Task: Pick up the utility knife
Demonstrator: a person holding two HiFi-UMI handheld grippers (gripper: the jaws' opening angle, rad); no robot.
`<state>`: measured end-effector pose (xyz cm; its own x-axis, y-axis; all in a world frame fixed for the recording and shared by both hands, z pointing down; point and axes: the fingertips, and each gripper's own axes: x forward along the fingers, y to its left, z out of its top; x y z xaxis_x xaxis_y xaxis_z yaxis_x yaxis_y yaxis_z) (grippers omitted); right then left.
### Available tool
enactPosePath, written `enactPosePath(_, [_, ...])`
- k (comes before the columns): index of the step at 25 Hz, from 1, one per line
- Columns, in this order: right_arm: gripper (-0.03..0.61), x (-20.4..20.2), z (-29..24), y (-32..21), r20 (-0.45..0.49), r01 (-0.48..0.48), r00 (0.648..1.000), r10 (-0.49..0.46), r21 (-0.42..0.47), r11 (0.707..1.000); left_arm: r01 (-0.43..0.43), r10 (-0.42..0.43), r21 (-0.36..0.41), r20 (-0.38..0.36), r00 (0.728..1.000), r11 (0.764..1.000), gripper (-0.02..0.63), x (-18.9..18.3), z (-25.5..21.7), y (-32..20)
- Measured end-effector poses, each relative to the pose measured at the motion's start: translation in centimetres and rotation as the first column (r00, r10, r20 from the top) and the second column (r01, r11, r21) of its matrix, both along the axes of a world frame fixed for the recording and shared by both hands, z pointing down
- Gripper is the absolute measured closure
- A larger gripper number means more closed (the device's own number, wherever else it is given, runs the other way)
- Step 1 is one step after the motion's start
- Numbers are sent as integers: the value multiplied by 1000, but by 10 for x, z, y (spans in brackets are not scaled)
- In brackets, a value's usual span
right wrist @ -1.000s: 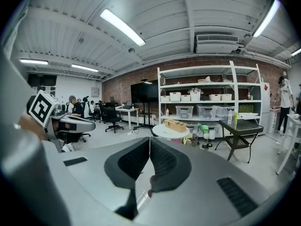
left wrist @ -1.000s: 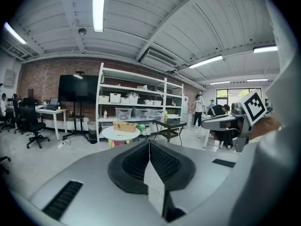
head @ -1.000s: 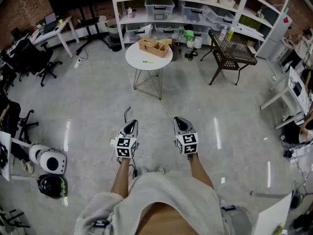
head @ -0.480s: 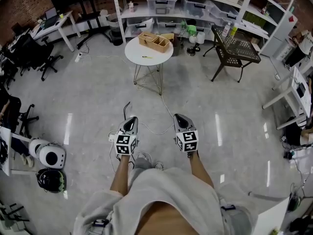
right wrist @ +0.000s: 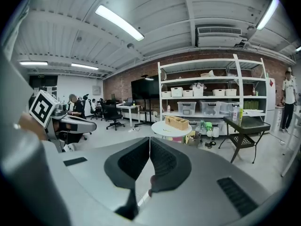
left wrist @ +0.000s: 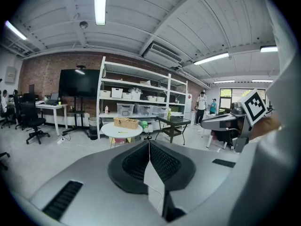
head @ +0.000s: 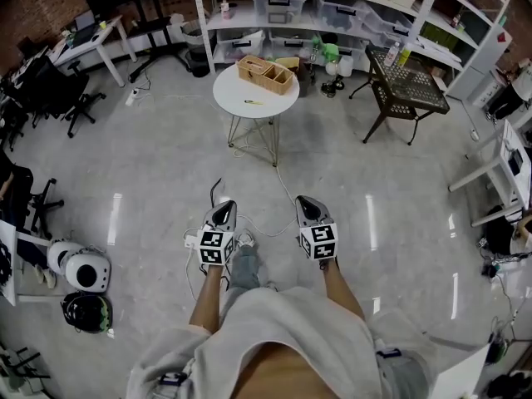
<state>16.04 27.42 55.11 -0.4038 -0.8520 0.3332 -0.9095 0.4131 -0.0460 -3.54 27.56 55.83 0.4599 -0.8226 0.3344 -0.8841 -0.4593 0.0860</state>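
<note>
You stood well short of the round white table [head: 274, 102], which lay far ahead, and you carried both tongs level in front of you. The left gripper [head: 223, 210] was clenched on nothing, its pads meeting along one seam. The right gripper [head: 306, 204] was clenched and empty too. The slim yellow thing on the table's near side, just in front of the wicker tray [head: 266, 71], was probably the utility knife [head: 252, 102], though it was too small to be sure.

To make the approach well, I judge you needed to close in on the table squarely and mind the cable [head: 285, 196] on the floor between you and its legs. You would also have needed to spread one pair of jaws before reaching down, set across the knife's narrow body. Which way the blade end pointed could not be made out, and the tray's walls hid its contents.
</note>
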Motion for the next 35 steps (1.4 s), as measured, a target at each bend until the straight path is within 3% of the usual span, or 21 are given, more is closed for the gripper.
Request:
enactPosePath(11, [546,-24,-13,-129,-40,-23,999,24,18,1000,-41,41,9,-39,998,999,591,-20,-5,-137])
enactPosePath(22, [546,-53,-21,-262,-54,-62,996,64,38,997,-70,71,36,-27,997,997,591,-59,-17,-279])
enactPosePath(35, [546,-64,-3,-318,-66,-112,991,112,12,994,-132,132,-1,-15,991,991,591,-70,5,-341])
